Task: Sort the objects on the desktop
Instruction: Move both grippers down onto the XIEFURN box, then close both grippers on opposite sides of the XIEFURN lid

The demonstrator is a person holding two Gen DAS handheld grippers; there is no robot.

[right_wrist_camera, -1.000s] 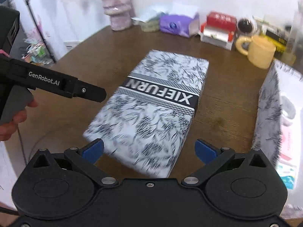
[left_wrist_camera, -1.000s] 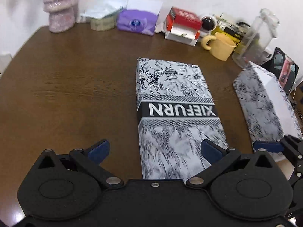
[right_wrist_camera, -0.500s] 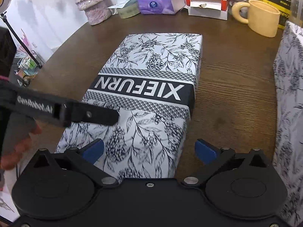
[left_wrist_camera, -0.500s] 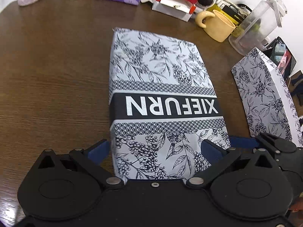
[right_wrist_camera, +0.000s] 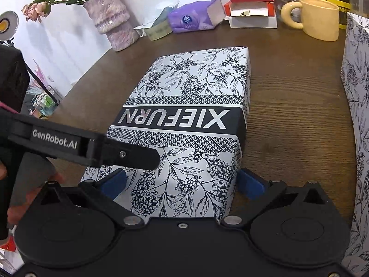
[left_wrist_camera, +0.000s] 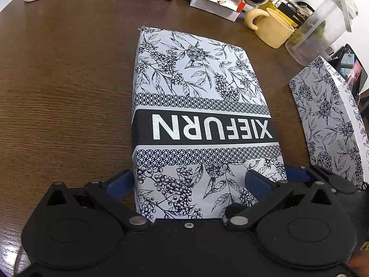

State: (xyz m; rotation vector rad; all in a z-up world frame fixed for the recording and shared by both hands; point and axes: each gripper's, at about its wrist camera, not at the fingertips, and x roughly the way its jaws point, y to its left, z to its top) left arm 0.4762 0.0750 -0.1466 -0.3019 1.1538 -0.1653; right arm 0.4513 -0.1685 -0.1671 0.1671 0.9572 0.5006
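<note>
2 sets of tongs, left (left_wrist_camera: 188, 182) and right (right_wrist_camera: 182, 182), spread apart, straddle the floral box's (left_wrist_camera: 200, 115) near edge.

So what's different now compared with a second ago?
Both grippers, left and right, came forward and down until their open jaws straddle the near end of the XIEFURN box; nothing is gripped yet. The box, yellow mug and table clutter stayed put.
</note>
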